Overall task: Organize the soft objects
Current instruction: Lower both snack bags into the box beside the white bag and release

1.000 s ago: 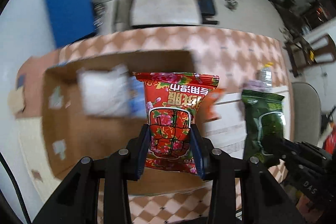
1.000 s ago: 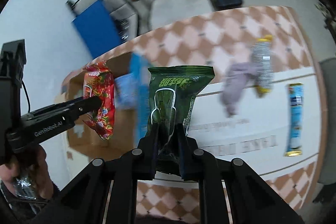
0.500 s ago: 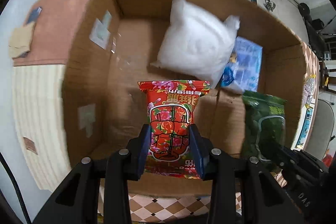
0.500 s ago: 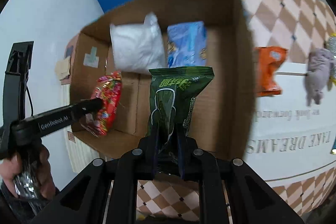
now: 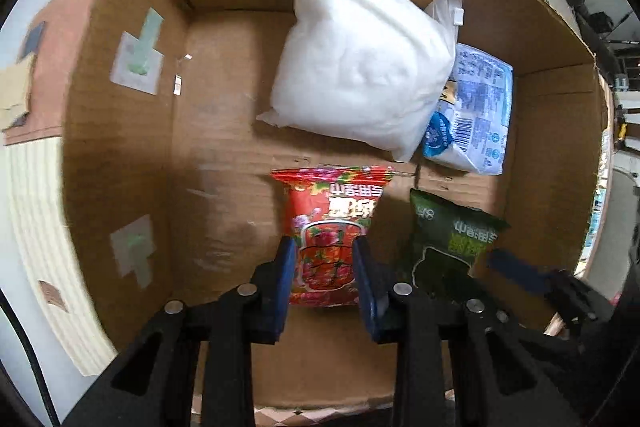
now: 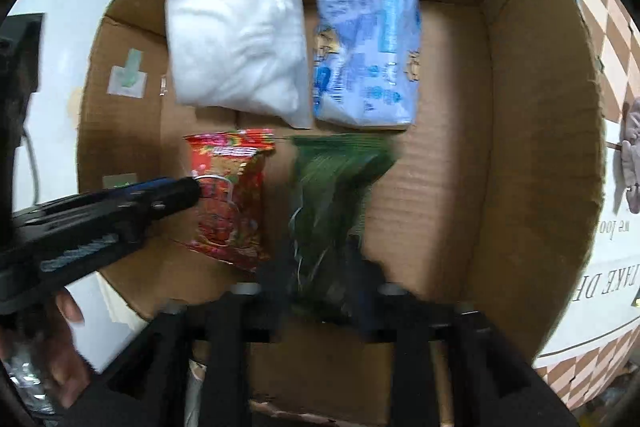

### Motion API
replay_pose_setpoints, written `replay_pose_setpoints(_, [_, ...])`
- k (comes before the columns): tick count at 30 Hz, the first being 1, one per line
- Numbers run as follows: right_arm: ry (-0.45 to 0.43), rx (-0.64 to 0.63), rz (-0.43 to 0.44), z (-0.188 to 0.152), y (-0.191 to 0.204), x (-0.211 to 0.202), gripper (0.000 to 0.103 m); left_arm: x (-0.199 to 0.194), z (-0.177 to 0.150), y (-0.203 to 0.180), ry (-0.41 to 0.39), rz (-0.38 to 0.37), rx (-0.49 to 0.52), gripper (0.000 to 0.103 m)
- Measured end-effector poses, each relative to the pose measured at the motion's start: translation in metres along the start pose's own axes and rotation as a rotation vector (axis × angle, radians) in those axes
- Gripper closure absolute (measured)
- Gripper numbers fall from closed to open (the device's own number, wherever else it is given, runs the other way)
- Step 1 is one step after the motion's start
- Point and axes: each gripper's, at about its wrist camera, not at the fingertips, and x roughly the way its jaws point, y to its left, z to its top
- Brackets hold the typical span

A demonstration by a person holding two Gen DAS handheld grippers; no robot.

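Observation:
A brown cardboard box point(image 5: 120, 131) fills both views; it also shows in the right wrist view point(image 6: 532, 147). My left gripper point(image 5: 324, 263) holds a red flowered snack bag point(image 5: 332, 227) low inside the box, jaws wider than before. My right gripper point(image 6: 320, 267) holds a green snack bag point(image 6: 336, 183), blurred, beside it. The green bag point(image 5: 452, 243) lies right of the red bag point(image 6: 232, 195). A white pillow-like pack point(image 5: 360, 67) point(image 6: 236, 55) and a blue-white pack point(image 5: 476, 111) point(image 6: 368, 59) lie at the box's far side.
Bare box floor lies left of the red bag point(image 5: 212, 131) and right of the green bag point(image 6: 436, 163). Outside the box on the right are a white printed cloth point(image 6: 616, 259) and a grey plush toy point(image 6: 634, 155).
Both grippers have moved down into the box with their bags. Both pairs of jaws have spread wider around the bags. The green bag is motion-blurred now.

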Motion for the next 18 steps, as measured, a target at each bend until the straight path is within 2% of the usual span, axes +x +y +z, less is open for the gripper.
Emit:
replay_pose_setpoints(4, [-0.014,-0.005,-0.025,-0.003,0.001,-0.013,0.032,-0.023,-0.016,-0.007,-0.075,0.068,0.01,0.073])
replay_pose_setpoints(7, [-0.04,-0.017,-0.08,-0.008,0.004,-0.03,0.032,-0.039,-0.031,-0.011,-0.126,0.101,0.005,0.073])
replay_pose_setpoints(12, [-0.067,-0.019,-0.113,-0.023,0.008,-0.054,0.032,-0.067,-0.062,-0.019,-0.201,0.12,-0.016,0.072])
replay_pose_setpoints(14, [-0.079,-0.024,-0.124,-0.031,0.012,-0.064,0.032,-0.085,-0.062,0.0,-0.225,0.123,-0.024,0.072])
replay_pose_setpoints(18, [-0.111,-0.025,-0.123,-0.051,0.014,-0.087,0.032,-0.101,-0.08,0.006,-0.282,0.132,-0.034,0.072])
